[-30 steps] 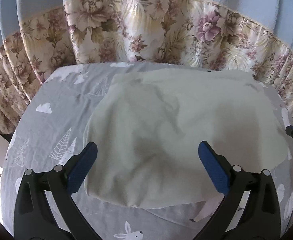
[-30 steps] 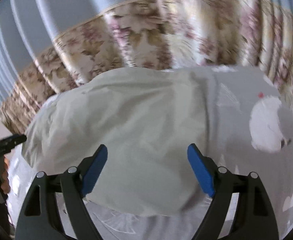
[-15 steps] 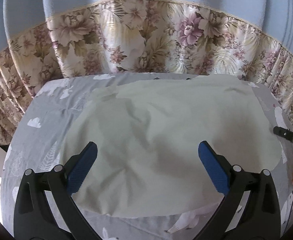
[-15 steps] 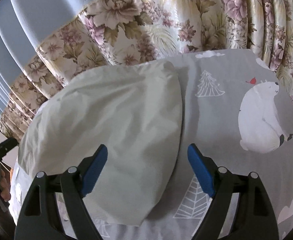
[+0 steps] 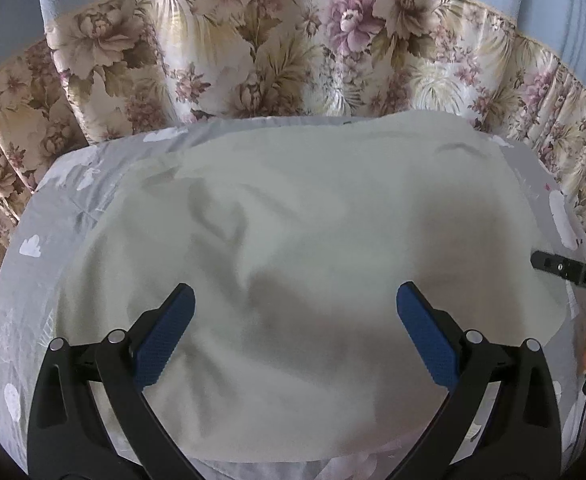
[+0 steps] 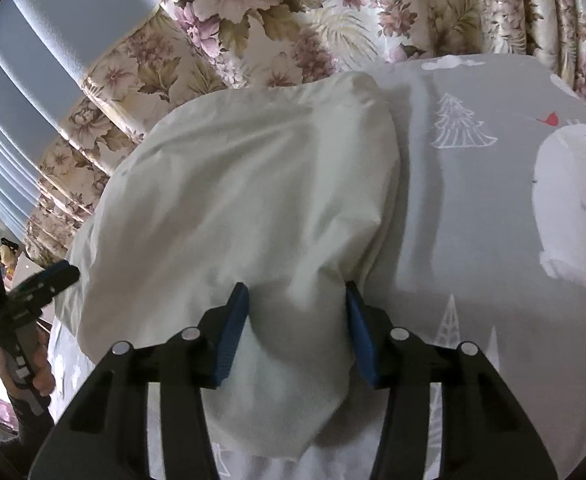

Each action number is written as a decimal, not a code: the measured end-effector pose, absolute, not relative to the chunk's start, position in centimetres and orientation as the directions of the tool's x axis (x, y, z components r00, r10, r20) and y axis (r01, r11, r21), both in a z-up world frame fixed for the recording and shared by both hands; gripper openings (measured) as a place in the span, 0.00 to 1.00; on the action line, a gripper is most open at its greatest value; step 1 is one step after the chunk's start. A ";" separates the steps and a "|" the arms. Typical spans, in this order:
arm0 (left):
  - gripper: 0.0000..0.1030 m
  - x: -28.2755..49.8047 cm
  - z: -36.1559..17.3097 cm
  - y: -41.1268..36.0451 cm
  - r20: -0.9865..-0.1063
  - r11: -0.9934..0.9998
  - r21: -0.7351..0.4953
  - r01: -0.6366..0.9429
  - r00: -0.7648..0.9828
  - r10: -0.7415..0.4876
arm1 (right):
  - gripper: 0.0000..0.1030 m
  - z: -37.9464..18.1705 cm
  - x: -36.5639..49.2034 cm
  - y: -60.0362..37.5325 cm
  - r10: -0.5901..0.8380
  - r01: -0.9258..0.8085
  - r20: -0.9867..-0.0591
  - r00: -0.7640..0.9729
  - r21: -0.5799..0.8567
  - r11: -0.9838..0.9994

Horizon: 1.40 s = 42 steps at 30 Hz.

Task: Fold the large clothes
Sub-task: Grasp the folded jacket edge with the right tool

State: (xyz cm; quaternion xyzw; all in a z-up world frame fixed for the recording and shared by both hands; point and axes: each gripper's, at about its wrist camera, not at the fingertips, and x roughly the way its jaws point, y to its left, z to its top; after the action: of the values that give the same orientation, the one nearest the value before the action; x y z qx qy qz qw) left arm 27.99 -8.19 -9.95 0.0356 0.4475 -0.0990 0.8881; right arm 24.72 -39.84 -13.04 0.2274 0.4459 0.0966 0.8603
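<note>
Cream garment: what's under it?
The cream garment lies on a grey printed sheet, visible around its edges. Whatever is beneath its middle is covered.

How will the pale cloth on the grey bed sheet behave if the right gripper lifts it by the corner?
The pale cloth looks thin and creased, so it will probably hang limp and drape. It bunches between the fingers of the right gripper, which suggests it gathers easily. On the smooth grey bed sheet it may slide rather than unfold. The left gripper hovers open above it.

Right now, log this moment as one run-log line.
cream garment: spread on grey printed sheet | left hand-held gripper: open above garment | right hand-held gripper: partly closed around garment's corner
</note>
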 end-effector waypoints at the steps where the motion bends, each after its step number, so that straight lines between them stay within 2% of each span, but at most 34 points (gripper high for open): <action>1: 0.97 28.1 -10.1 -8.2 -0.805 0.978 -0.024 0.207 0.576 -0.142 | 0.49 -13.0 24.9 -40.0 0.370 0.040 -0.724 0.581 0.480 0.876; 10: 0.97 28.0 -10.1 -7.8 -0.811 0.979 -0.010 0.204 0.571 -0.128 | 0.54 -13.3 23.6 -41.7 0.382 0.075 -0.722 0.578 0.513 0.855; 13: 0.97 27.9 -10.0 -8.1 -0.812 0.978 -0.014 0.209 0.568 -0.134 | 0.56 -13.3 23.0 -40.5 0.464 0.027 -0.686 0.560 0.575 0.817; 24: 0.97 27.2 -9.5 -8.3 -0.809 0.978 0.012 0.208 0.578 -0.112 | 0.56 -13.2 26.4 -37.8 0.461 -0.015 -0.673 0.578 0.556 0.831; 26: 0.97 27.2 -9.6 -8.1 -0.812 0.980 0.009 0.200 0.573 -0.109 | 0.60 -13.4 27.2 -37.9 0.480 -0.019 -0.671 0.566 0.571 0.821; 32: 0.97 26.9 -9.3 -7.4 -0.803 0.981 0.022 0.195 0.588 -0.099 | 0.62 -13.8 25.1 -38.7 0.519 -0.015 -0.653 0.551 0.614 0.789; 35: 0.97 27.5 -9.5 -7.4 -0.813 0.983 0.010 0.185 0.574 -0.100 | 0.68 -13.9 25.8 -38.6 0.539 -0.003 -0.617 0.573 0.657 0.754; 37: 0.97 27.8 -9.5 -7.5 -0.812 0.983 -0.012 0.182 0.572 -0.116 | 0.70 -13.7 26.9 -37.7 0.518 -0.013 -0.624 0.585 0.631 0.776; 38: 0.97 28.1 -9.6 -7.6 -0.813 0.984 -0.017 0.175 0.571 -0.116 | 0.67 -13.5 27.3 -37.1 0.504 -0.018 -0.633 0.587 0.613 0.790; 41: 0.97 29.0 -9.9 -8.1 -0.822 0.987 -0.023 0.159 0.559 -0.110 | 0.35 -13.0 27.4 -36.3 0.463 -0.014 -0.652 0.600 0.571 0.821; 42: 0.97 29.3 -10.0 -8.3 -0.825 0.988 -0.016 0.155 0.557 -0.101 | 0.31 -12.7 27.2 -36.3 0.464 -0.020 -0.647 0.605 0.570 0.821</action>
State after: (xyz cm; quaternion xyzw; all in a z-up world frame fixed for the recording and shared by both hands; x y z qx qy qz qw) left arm 29.25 -8.32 -9.99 0.0290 0.4653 -0.0727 0.8817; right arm 27.19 -36.32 -12.69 0.2633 0.4212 0.1412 0.8563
